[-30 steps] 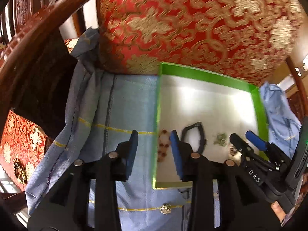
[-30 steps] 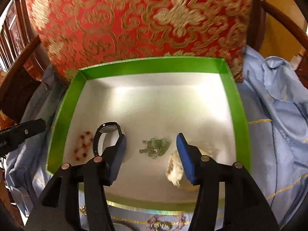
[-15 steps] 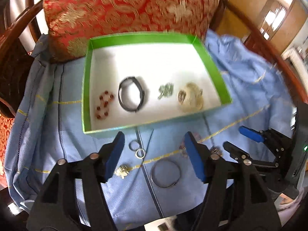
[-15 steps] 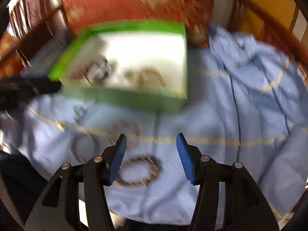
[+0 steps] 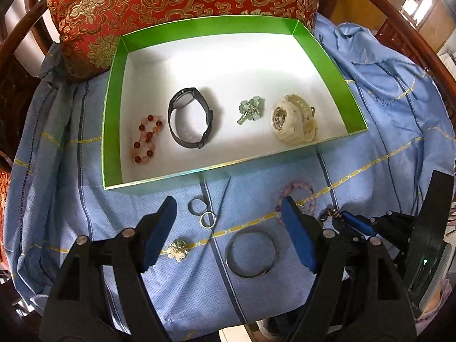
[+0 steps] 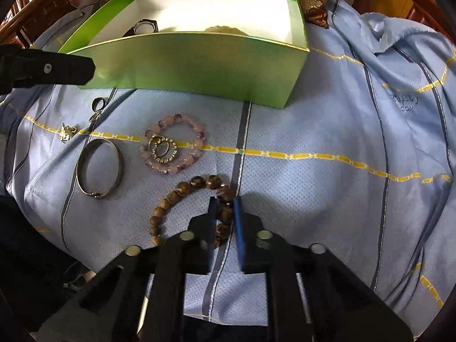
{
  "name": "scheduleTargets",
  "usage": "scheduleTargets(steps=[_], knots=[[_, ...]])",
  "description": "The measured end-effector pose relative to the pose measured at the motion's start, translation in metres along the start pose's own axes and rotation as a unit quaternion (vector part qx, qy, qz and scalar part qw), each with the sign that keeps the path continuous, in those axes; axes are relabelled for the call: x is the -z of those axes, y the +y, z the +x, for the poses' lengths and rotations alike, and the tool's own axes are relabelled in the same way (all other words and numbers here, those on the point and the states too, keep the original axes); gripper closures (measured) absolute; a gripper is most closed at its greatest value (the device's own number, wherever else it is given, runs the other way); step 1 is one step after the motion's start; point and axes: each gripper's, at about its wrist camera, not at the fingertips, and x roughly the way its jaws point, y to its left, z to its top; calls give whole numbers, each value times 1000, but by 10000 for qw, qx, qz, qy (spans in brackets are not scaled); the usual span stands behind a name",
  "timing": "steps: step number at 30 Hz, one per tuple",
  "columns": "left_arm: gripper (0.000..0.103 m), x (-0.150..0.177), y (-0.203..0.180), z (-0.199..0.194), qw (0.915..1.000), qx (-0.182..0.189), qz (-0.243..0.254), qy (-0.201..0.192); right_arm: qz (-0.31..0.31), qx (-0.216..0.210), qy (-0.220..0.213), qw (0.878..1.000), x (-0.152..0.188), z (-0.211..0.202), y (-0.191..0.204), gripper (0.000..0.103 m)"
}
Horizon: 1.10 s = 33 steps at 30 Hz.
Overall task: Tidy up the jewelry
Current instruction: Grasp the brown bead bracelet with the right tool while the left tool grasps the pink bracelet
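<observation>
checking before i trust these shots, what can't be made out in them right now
- Right wrist view: the green cardboard box's near wall hides most of its contents; only the dark grey wristwatch peeks over.
- Left wrist view: the brown wooden bead bracelet is mostly behind the open left gripper.
- Right wrist view: right gripper has just closed on that bracelet; its near beads are hidden.

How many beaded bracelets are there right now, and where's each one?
3: a red bead bracelet at the green box's left end, a pink bead bracelet on the blue cloth, a brown bead bracelet pinched by the right gripper.
</observation>
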Motion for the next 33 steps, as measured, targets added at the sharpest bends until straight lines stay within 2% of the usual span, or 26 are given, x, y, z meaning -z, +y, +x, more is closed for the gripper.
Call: scheduleTargets(steps=[8, 17, 20, 27, 31, 33], knots=[[28, 0, -5, 5, 10000, 7, -6, 34, 198, -57, -163, 9997, 0, -8, -7, 91], [26, 3, -20, 16, 9998, 84, 120, 138, 240, -66, -42, 9997, -2, 0, -12, 91], [26, 2, -19, 17, 9996, 215, 83, 173, 309, -86, -107, 9994, -6, -1, -17, 91], [24, -6, 4, 20, 9958, 708, -531, 228, 464, -116, -111, 9988, -6, -2, -25, 91], [24, -6, -1, 28, 9959, 705, -469, 323, 504, -160, -66, 9986, -4, 1, -25, 91], [25, -6, -11, 29, 9963, 751, -279, 318, 489, -190, -78, 9986, -4, 0, -24, 91]])
